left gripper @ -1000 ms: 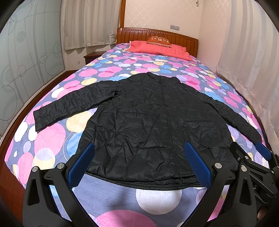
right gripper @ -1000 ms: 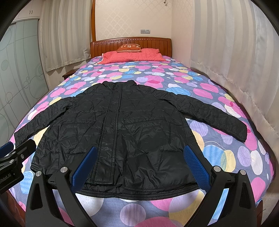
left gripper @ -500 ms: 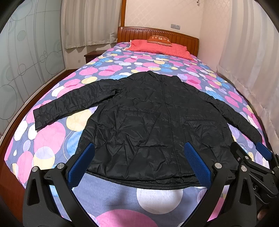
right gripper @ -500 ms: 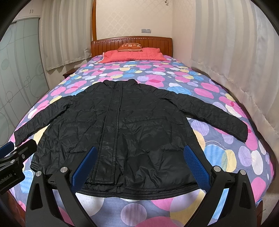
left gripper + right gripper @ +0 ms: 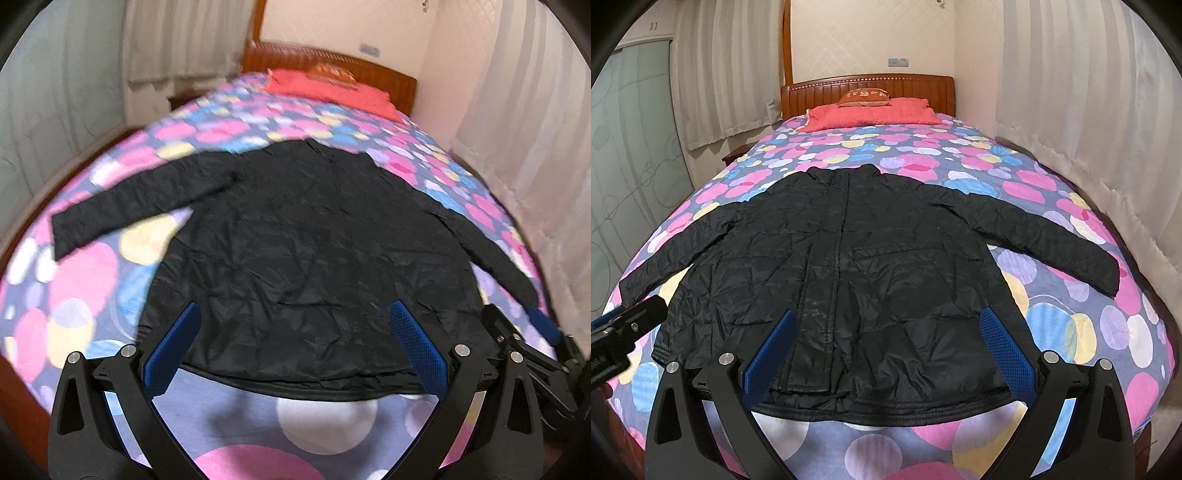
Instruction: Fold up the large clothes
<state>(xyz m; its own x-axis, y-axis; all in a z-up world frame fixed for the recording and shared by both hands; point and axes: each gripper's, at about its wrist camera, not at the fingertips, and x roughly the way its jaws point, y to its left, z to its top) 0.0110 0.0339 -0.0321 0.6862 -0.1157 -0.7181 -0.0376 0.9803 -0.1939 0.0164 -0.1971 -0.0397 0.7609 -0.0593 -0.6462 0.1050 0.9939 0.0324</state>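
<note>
Black jacket (image 5: 871,273) lies flat, front up, sleeves spread, on the bed (image 5: 1052,325); no fold begun. Your left hand-held gripper (image 5: 295,347) and right hand-held gripper (image 5: 886,347) are both released, empty, above the hem. Next you'll likely grab a sleeve and fold inward.

Black quilted jacket (image 5: 871,280), flat on bed, sleeves spread

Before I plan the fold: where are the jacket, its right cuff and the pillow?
jacket (image 5: 871,280): right wrist view, chest.
right cuff (image 5: 1106,275): right wrist view, sleeve end.
pillow (image 5: 871,112): right wrist view, top face.
</note>
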